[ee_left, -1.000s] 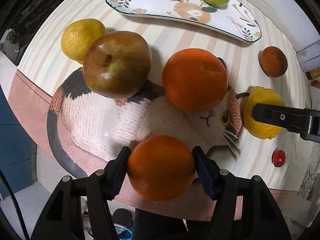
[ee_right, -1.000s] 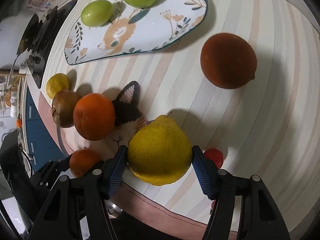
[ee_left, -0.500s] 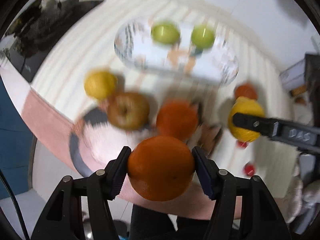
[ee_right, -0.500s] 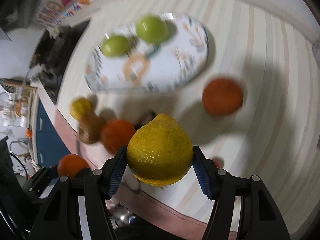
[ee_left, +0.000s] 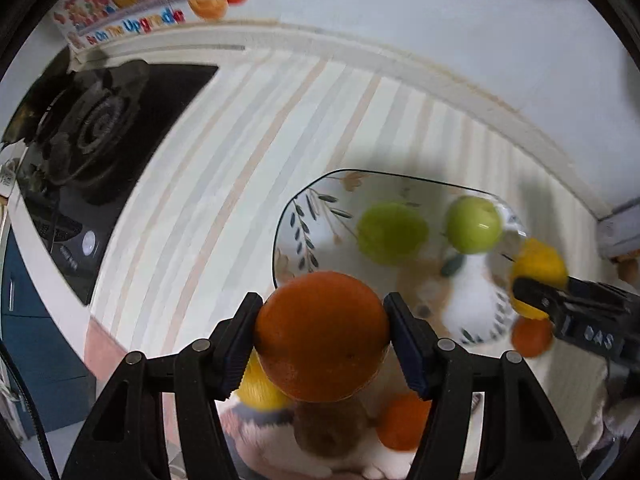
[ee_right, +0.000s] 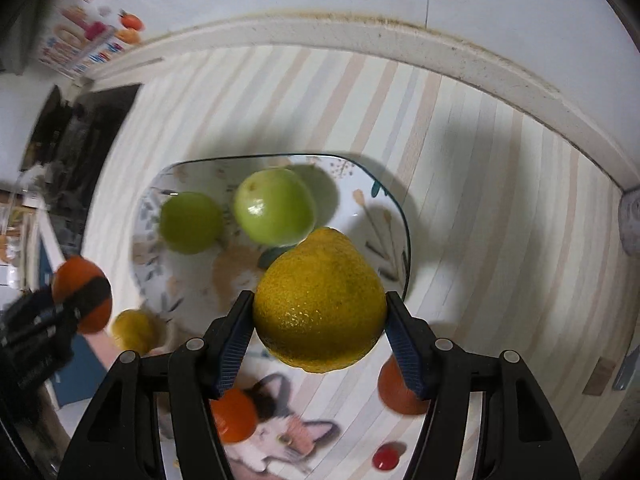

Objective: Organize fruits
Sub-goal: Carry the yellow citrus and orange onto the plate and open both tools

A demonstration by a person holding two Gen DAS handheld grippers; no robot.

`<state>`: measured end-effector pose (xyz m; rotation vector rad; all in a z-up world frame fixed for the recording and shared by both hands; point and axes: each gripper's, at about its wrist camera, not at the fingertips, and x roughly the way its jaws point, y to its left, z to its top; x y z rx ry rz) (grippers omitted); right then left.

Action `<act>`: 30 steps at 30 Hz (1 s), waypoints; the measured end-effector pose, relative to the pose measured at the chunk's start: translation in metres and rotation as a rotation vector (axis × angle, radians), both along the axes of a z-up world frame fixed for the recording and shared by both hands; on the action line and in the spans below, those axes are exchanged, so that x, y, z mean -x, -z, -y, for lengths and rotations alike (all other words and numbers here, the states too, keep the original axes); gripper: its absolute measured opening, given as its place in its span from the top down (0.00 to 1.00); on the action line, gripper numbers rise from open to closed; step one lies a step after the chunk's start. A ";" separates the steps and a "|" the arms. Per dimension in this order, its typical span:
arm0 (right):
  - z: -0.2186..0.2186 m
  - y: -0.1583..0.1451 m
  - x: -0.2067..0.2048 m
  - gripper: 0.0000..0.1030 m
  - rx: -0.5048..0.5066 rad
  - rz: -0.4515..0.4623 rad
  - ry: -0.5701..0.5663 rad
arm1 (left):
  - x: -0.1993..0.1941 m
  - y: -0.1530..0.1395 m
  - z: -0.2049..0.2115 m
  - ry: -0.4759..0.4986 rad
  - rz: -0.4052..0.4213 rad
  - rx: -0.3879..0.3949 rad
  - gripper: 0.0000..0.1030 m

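Note:
My left gripper point(ee_left: 322, 338) is shut on an orange point(ee_left: 322, 336), held in the air over the near left edge of the patterned plate point(ee_left: 320, 216). My right gripper point(ee_right: 320, 312) is shut on a yellow lemon point(ee_right: 320, 300), raised above the plate's point(ee_right: 360, 184) near right part. Two green apples point(ee_right: 274, 206) point(ee_right: 190, 222) lie on the plate. In the left wrist view the right gripper with its lemon point(ee_left: 538, 268) shows at the right. The left gripper's orange point(ee_right: 82, 296) appears at the left of the right wrist view.
Behind me on the cat mat point(ee_right: 280, 440) lie another orange point(ee_right: 234, 416), a small lemon point(ee_right: 134, 330), a brownish apple point(ee_left: 332, 426) and a dark orange fruit point(ee_right: 400, 388). A small red fruit point(ee_right: 386, 456) sits on the striped counter. A black gas stove point(ee_left: 92, 136) stands at the left; the wall is close behind the plate.
Both grippers rose from the cat mat with their fruits and travelled toward the plate. The plate and green apples now sit under and just ahead of the held fruits.

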<state>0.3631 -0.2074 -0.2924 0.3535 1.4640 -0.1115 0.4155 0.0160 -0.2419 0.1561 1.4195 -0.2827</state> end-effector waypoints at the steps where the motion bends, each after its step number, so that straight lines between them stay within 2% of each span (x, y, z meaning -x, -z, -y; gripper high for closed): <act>1: 0.000 0.007 -0.004 0.35 0.009 -0.012 -0.002 | -0.002 0.005 0.002 0.003 -0.012 -0.007 0.42; 4: 0.005 0.022 -0.008 0.35 0.020 -0.044 0.001 | -0.021 0.025 0.005 0.014 -0.048 -0.027 0.42; 10: 0.004 0.037 -0.013 0.35 0.025 -0.071 -0.009 | -0.037 0.044 0.013 0.031 -0.092 -0.029 0.41; 21: 0.000 0.038 -0.015 0.35 0.026 -0.073 -0.021 | -0.037 0.066 0.019 0.055 -0.121 -0.103 0.41; 26: 0.002 0.037 -0.011 0.33 0.014 -0.079 -0.006 | -0.042 0.070 0.014 0.013 -0.157 -0.077 0.40; 27: 0.003 0.036 -0.011 0.30 0.015 -0.073 -0.005 | -0.043 0.069 0.014 0.010 -0.156 -0.075 0.36; 28: 0.004 0.033 -0.010 0.22 0.006 -0.064 -0.001 | -0.043 0.067 0.013 0.006 -0.150 -0.071 0.27; 29: 0.006 0.031 -0.009 0.18 -0.004 -0.060 0.005 | -0.042 0.064 0.014 0.001 -0.143 -0.069 0.24; 30: 0.007 0.028 -0.008 0.18 -0.009 -0.057 0.010 | -0.041 0.060 0.014 -0.007 -0.137 -0.064 0.18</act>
